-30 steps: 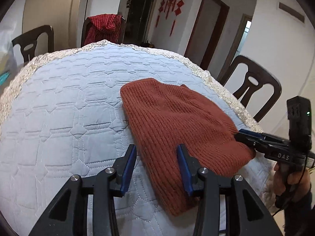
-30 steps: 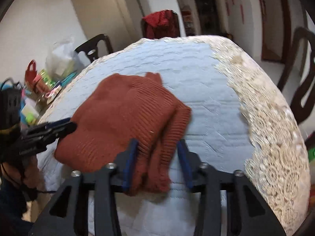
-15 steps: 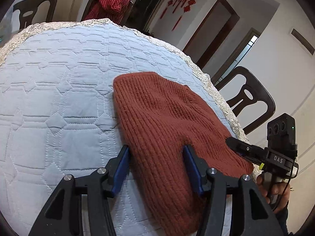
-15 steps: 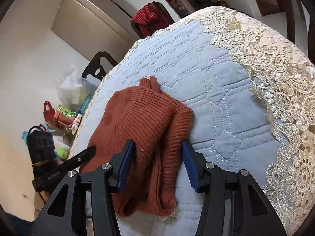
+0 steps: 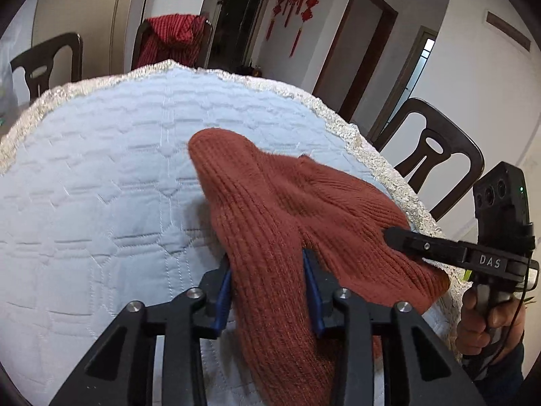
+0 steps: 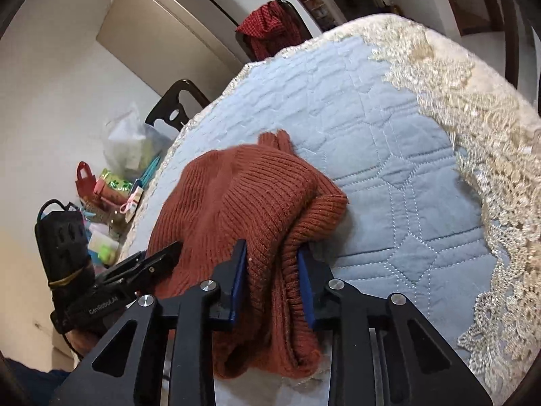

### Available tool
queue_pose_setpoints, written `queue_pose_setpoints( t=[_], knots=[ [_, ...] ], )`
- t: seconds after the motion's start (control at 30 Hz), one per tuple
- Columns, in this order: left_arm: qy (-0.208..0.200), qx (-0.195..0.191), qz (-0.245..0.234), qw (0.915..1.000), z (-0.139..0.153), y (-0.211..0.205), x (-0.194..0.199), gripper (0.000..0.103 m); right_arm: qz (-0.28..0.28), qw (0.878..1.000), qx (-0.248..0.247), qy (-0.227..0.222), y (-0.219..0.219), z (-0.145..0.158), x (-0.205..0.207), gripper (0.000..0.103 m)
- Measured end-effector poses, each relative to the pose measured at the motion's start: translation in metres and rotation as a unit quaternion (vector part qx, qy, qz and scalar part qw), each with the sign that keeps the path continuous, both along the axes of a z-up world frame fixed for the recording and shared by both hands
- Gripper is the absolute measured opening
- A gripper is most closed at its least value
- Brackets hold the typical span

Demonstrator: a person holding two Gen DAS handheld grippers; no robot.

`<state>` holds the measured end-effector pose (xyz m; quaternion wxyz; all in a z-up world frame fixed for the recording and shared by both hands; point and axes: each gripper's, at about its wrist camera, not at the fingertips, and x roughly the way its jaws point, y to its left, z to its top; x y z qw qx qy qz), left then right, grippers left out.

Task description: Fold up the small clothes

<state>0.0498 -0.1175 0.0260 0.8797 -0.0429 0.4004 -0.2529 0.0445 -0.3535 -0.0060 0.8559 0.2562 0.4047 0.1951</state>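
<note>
A rust-red ribbed knit sweater (image 5: pixel 290 209) lies bunched on the blue quilted tablecloth (image 5: pixel 101 176), near its front right edge. My left gripper (image 5: pixel 267 267) is shut on the sweater's near edge, with fabric pinched between the blue pads. My right gripper (image 6: pixel 272 264) is shut on the other near corner, where the folded sleeve (image 6: pixel 318 216) hangs between its pads. Each gripper also shows in the other's view, the right one (image 5: pixel 439 247) and the left one (image 6: pixel 142 267), both at the sweater's hem. The sweater's near part is raised off the cloth.
The table has a cream lace border (image 6: pixel 473 128). Dark wooden chairs (image 5: pixel 436 155) stand around it, one draped with a red cloth (image 5: pixel 172 40). A side surface holds plastic bags and colourful clutter (image 6: pixel 111 186).
Both grippers have closed from open onto the sweater's near edge. The fabric is now bunched and lifted between them.
</note>
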Motion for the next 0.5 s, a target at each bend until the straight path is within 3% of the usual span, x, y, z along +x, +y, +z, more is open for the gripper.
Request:
queue_pose_setpoints(
  t=[0.23, 0.5],
  knots=[
    [-0.042, 0.013, 0.014, 0.9989, 0.023, 0.023, -0.007, 0.037, 0.026, 0.999, 0.005, -0.04, 0.024, 0.027, 0.001, 0.027],
    [-0.062, 0.031, 0.057, 0.9959, 0.034, 0.069, 0.008, 0.037, 0.067, 0.996, 0.018, -0.057, 0.072, 0.035, 0.03, 0.027]
  ],
)
